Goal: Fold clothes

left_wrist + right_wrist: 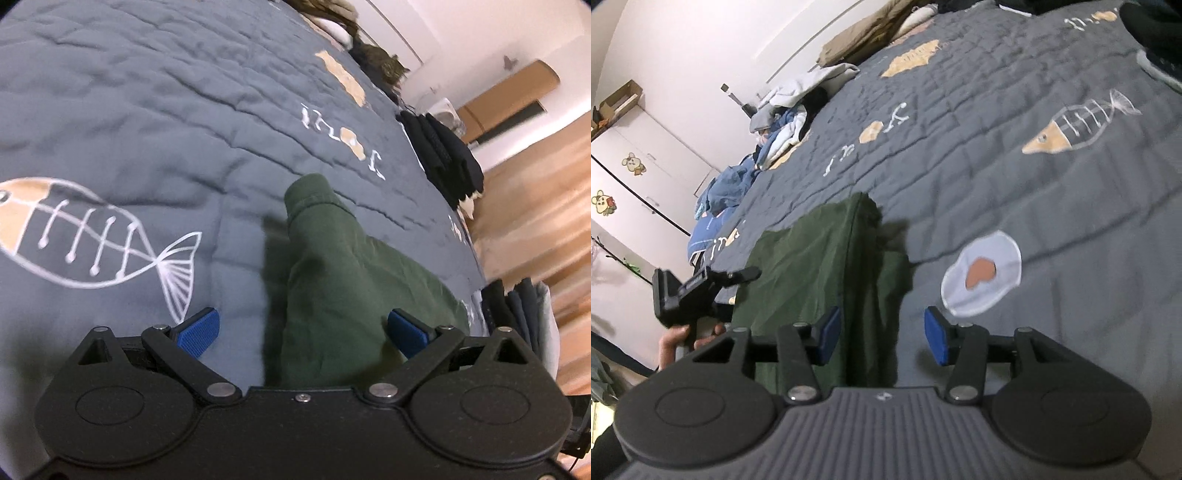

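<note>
So the dark green garment [332,280] is lying on the bed, on the grey quilt [147,110] with the fish-skeleton prints, and it's already bunched into a long narrow shape rather than spread flat. Both hand-held grippers are hovering just over its near end with nothing in them. The left hand-held gripper [301,330] has its blue pads spread wide and the garment runs right up between them, slightly toward the right-side pad, with its long axis heading straight away from the camera and a rounded, folded-looking end [308,192] at the far tip. The right hand-held gripper [882,338] is spread apart too, but here the cloth [820,280] sits mostly under and past its left pad, with bare quilt ahead of the right pad, so it's off to one side of the fabric edge. In the right wrist view you can also see the other hand-held gripper [701,291] further left, held by the person's hand [676,343], which puts 1 tool on each side of the garment. My guess is the left one is better lined up for a pinch since the cloth is basically centred in its gap, while the right would need to shift left to catch the long edge. There are dark folded clothes [443,155] stacked at the bed's edge and a heap of blue and white laundry [757,155] further off, both well apart from the green piece.
</note>
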